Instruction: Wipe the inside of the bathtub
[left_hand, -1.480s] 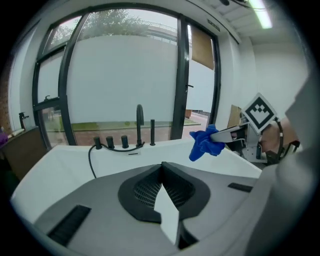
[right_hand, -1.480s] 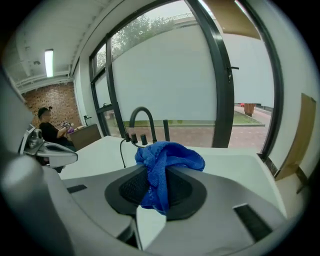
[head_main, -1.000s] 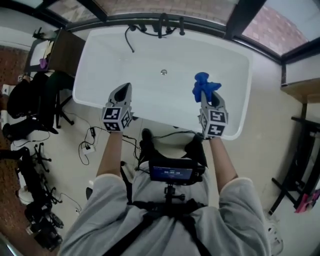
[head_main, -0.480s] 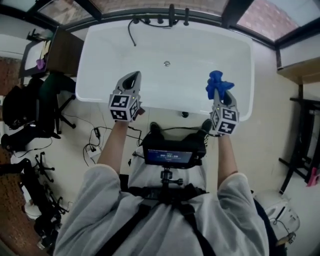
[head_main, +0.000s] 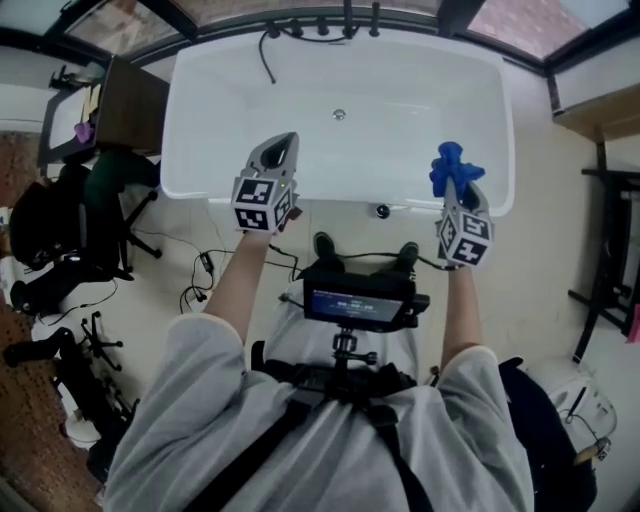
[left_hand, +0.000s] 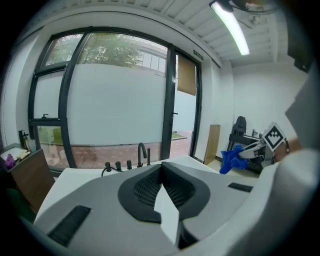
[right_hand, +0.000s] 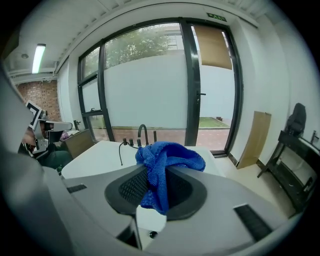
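Observation:
A white bathtub (head_main: 200, 110) fills the top of the head view, with a drain (head_main: 339, 114) in its floor and black taps (head_main: 322, 24) on the far rim. My right gripper (head_main: 458, 190) hovers over the tub's near right rim, shut on a blue cloth (head_main: 455, 167) that bunches up from its jaws (right_hand: 165, 165). My left gripper (head_main: 281, 150) is held above the near rim on the left, jaws closed together with nothing between them. The left gripper view shows the blue cloth (left_hand: 231, 157) off to the right.
A black office chair (head_main: 100, 195) and a dark desk (head_main: 125, 105) stand left of the tub. Cables (head_main: 200, 275) trail on the floor near my feet. A black rack (head_main: 605, 270) stands at the right. Tall windows (right_hand: 145, 85) rise behind the taps (right_hand: 142, 135).
The tub has slid up and away in the head view as I drew back. Both grippers now sit over its near rim instead of over its inside. The cloth stays gripped.

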